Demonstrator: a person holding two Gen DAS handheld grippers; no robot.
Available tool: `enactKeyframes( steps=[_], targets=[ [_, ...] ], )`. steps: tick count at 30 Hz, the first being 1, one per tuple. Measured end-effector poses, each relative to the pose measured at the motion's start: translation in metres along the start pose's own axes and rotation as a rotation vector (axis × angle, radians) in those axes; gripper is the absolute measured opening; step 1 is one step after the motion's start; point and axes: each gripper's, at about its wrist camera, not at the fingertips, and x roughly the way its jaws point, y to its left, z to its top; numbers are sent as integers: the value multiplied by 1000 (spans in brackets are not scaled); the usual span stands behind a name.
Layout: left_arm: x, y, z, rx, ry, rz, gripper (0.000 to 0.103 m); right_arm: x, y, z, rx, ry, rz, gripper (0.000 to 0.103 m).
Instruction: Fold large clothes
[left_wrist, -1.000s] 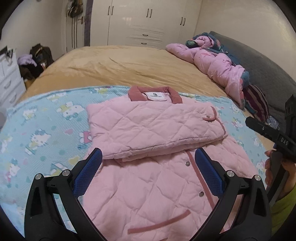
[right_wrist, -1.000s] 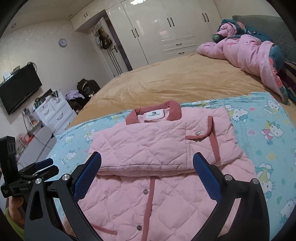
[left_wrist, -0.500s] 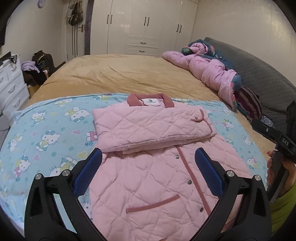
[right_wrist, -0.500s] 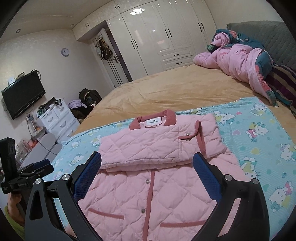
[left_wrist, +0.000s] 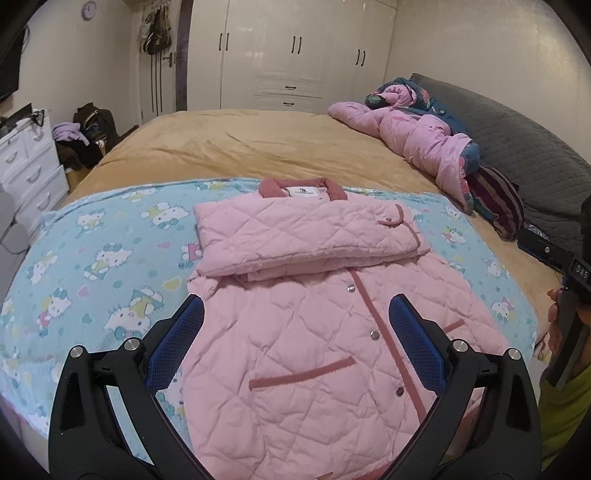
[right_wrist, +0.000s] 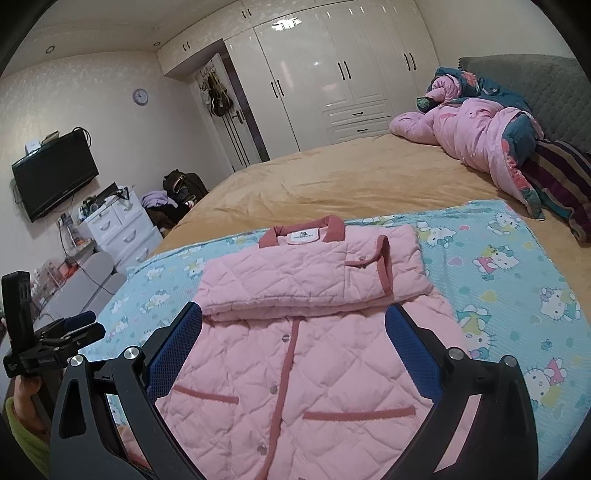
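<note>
I hold both grippers above the near part of the jacket (left_wrist: 317, 332), which lies flat on the cartoon blanket (left_wrist: 92, 258) at the near end of the bed (left_wrist: 258, 147), collar (left_wrist: 303, 186) far, hem near. The sleeves are already folded across the chest into a thick band (left_wrist: 303, 240) below the collar, so I judge the step in hand to be the bottom fold: lifting the hem and carrying it far, over that band. The left gripper (left_wrist: 295, 332) has its jaws spread wide and holds nothing; the right gripper (right_wrist: 295, 339) is likewise wide open and empty. Neither touches the fabric. To do this well, I should lower each gripper to a near hem corner, left on the left corner and right on the right, and make sure each jaw takes both the front and back layers, since the padded quilting is thick and a shallow bite would likely take only the top layer. I should close fully before lifting. I should raise both corners level and move them far together, keeping the snap placket (left_wrist: 373, 325) straight, so the fold line runs square across the body. I should set the hem down on or just short of the band, not over the collar. The main risk, in my judgement, is dragging the whole jacket along the blanket and disturbing the sleeve fold; lifting before travelling should prevent this.
</note>
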Motion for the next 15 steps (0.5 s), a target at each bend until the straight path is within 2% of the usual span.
enactKeyframes(
  steps=[15],
  targets=[
    [-3,13,-34,-43,28,56,94,-8,-18,-24,-9,46,-6,99]
  ],
)
